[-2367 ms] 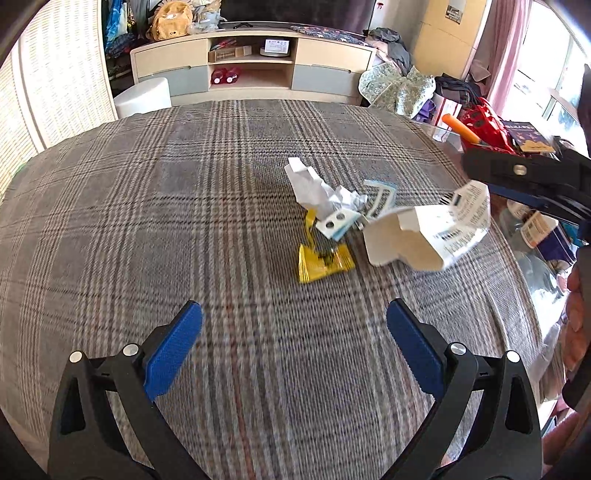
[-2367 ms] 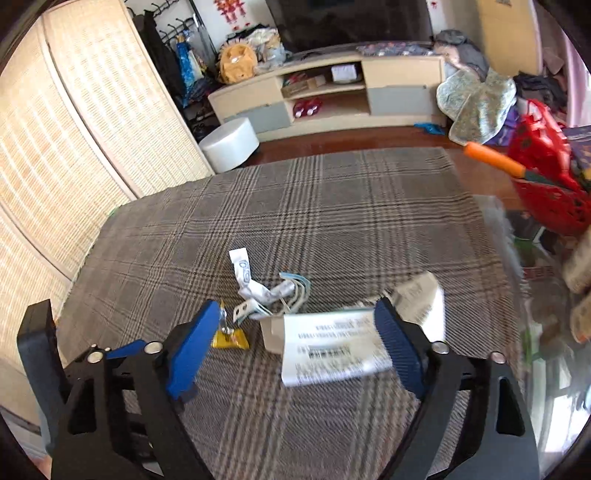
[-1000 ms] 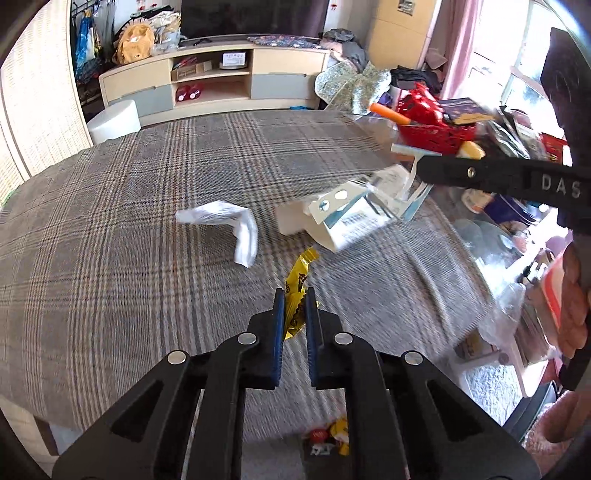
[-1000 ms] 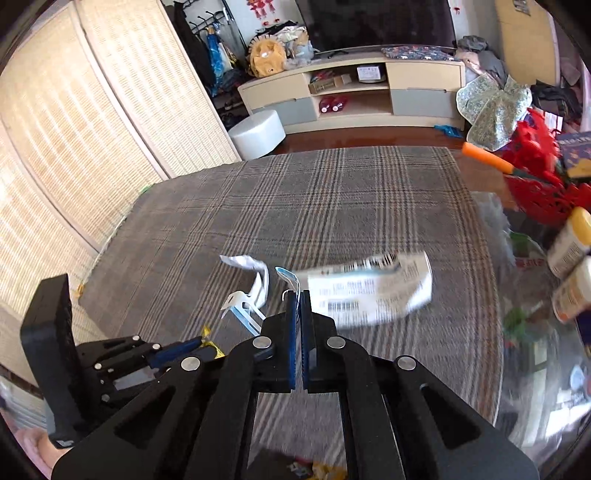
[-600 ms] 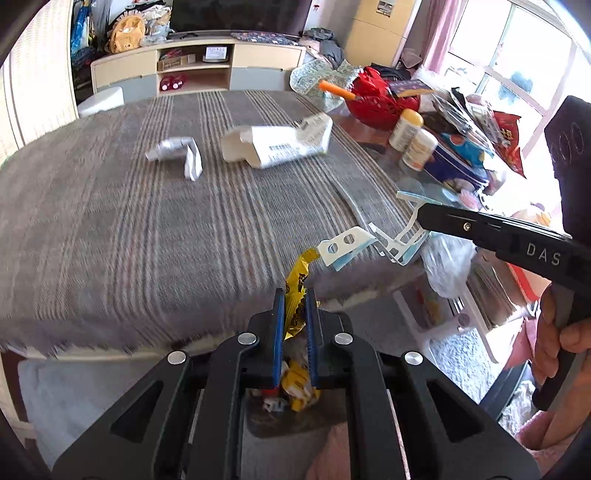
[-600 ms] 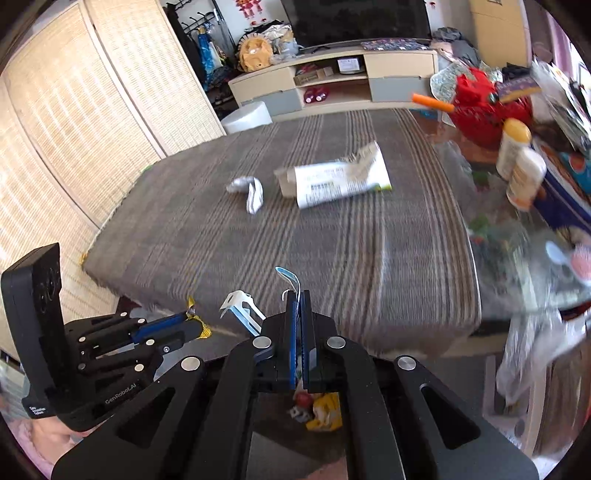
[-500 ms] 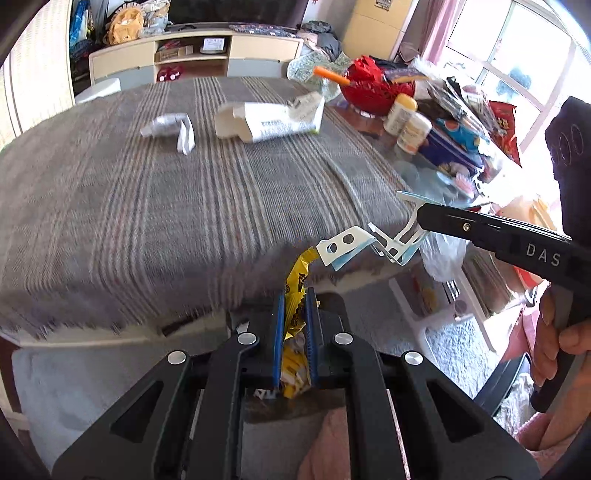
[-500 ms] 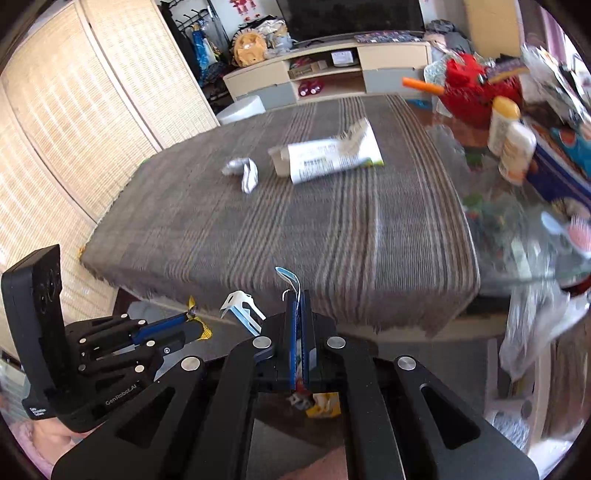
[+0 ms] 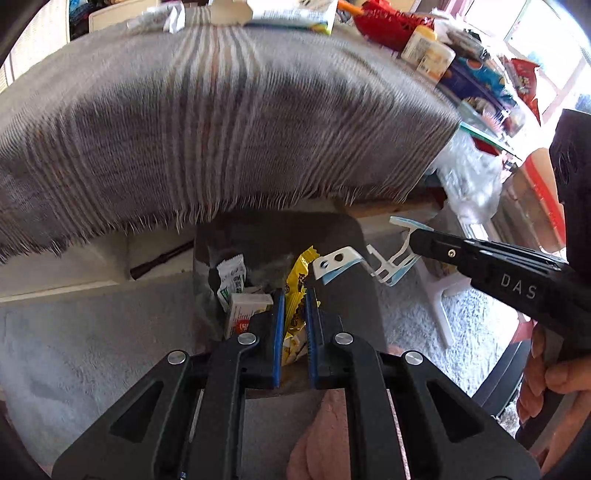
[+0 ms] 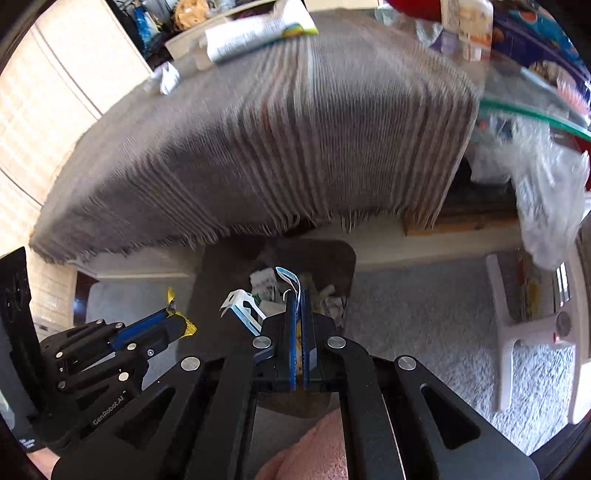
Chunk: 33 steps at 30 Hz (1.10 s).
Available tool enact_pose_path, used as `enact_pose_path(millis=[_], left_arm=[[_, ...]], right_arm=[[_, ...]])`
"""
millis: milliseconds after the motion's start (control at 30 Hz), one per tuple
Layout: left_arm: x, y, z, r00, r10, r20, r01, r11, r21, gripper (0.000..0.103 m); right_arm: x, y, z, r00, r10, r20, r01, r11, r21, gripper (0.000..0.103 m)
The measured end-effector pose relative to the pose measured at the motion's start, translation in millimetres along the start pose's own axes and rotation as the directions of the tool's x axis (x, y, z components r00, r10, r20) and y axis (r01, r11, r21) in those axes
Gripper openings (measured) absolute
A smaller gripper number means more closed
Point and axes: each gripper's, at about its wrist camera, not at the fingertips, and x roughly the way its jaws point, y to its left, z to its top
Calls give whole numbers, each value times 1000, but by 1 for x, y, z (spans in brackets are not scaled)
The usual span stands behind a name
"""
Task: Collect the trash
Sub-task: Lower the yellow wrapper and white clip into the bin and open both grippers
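Note:
My left gripper [image 9: 294, 295] is shut on a yellow candy wrapper [image 9: 298, 280] and holds it over a dark trash bin [image 9: 354, 295] on the floor in front of the table. My right gripper [image 10: 298, 295] is shut on a white and light-blue plastic packaging piece [image 10: 242, 308], also over the bin [image 10: 210, 291]. The piece shows in the left wrist view [image 9: 384, 262], and the left gripper with the wrapper shows in the right wrist view [image 10: 179, 321]. A crumpled white paper [image 9: 173, 16] and a white printed carton [image 9: 284, 11] lie on the table.
The table carries a grey plaid cloth [image 9: 221, 122] with a fringed edge hanging above the bin. The bin holds several wrappers and a small box [image 9: 243, 308]. Bottles, boxes and a red basket [image 9: 391, 22] crowd the table's right side. A white stool [image 10: 517, 328] stands on the grey carpet.
Both grippers have dropped from table height to below the table's edge, over the bin, each still shut on its piece. The view of the tabletop has swung upward.

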Motion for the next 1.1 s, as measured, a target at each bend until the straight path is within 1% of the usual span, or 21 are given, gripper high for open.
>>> enact_pose_path(millis=[33,100,133,200,300,367,500,567,600,633,667,700,767,800,833,867,900,933,967,1033,1100], left_arm=[[8,3,-3,1000,2,-16,-2,1000,-3,9],[20,7,-9,999,9,-46,-10,1000,-2,9],[25,9,-11,998,12,-62,-12,1000,-5,10],[35,13,-15,996,10,-91,-12,1000,-14,11],[40,18,-18,994,-3,-106,0,1000,-26,14],[39,18,-17,995,1,-102,-4,1000,-29,19],[38,20,-16,995,-3,-100,0,999,-36,25],[35,20,-15,995,3,-98,-6,999,-36,31],[34,20,-16,995,2,-96,-6,999,-35,38],[32,20,-16,996,1,-92,-5,999,-34,45],[30,20,-16,996,3,-87,-6,999,-33,48],[29,20,-16,997,3,-83,-6,999,-33,52],[26,21,-17,997,-7,-81,3,999,-40,55],[25,21,-17,997,-9,-82,5,999,-42,59],[23,20,-16,997,-3,-82,-1,999,-44,65],[20,20,-16,997,0,-82,-4,999,-44,69],[17,20,-16,997,1,-81,-5,999,-47,78],[10,20,-15,997,7,-77,-11,999,-48,87],[5,21,-15,997,12,-70,-16,999,-47,90],[-12,25,-11,999,23,-48,-25,998,-53,95],[-32,31,-4,999,28,-19,-29,997,-71,95]], right_arm=[[6,0,-3,1000,-2,-11,2,1000,2,4],[23,2,-8,999,-40,-29,40,999,-4,4],[28,2,-10,998,-46,-35,46,999,-4,4],[41,2,-12,997,-38,-62,39,999,10,4],[52,3,-13,996,-33,-81,35,999,21,7],[56,5,-13,995,-32,-90,34,999,22,7],[55,1,-11,995,-35,-93,38,999,34,8],[50,-1,-8,995,-39,-88,43,998,43,9],[49,-2,-7,995,-41,-87,45,998,46,12],[47,-3,-6,996,-34,-86,39,998,52,27],[43,-4,-4,997,-24,-80,29,998,61,48],[40,-4,-3,997,-16,-72,21,998,66,54],[32,-4,-2,999,-12,-53,15,998,66,54],[29,-4,-1,999,-8,-50,11,998,67,54],[26,-4,-1,999,-8,-46,11,998,67,60],[22,-4,0,999,-13,-39,16,998,65,72],[16,-3,1,999,-21,-27,23,998,64,81],[7,-3,3,1000,-31,-3,31,998,62,92],[-1,-4,5,999,-41,20,40,997,62,98],[-16,-4,11,998,-50,49,47,997,62,100],[-30,-5,19,998,-37,58,33,998,62,100]])
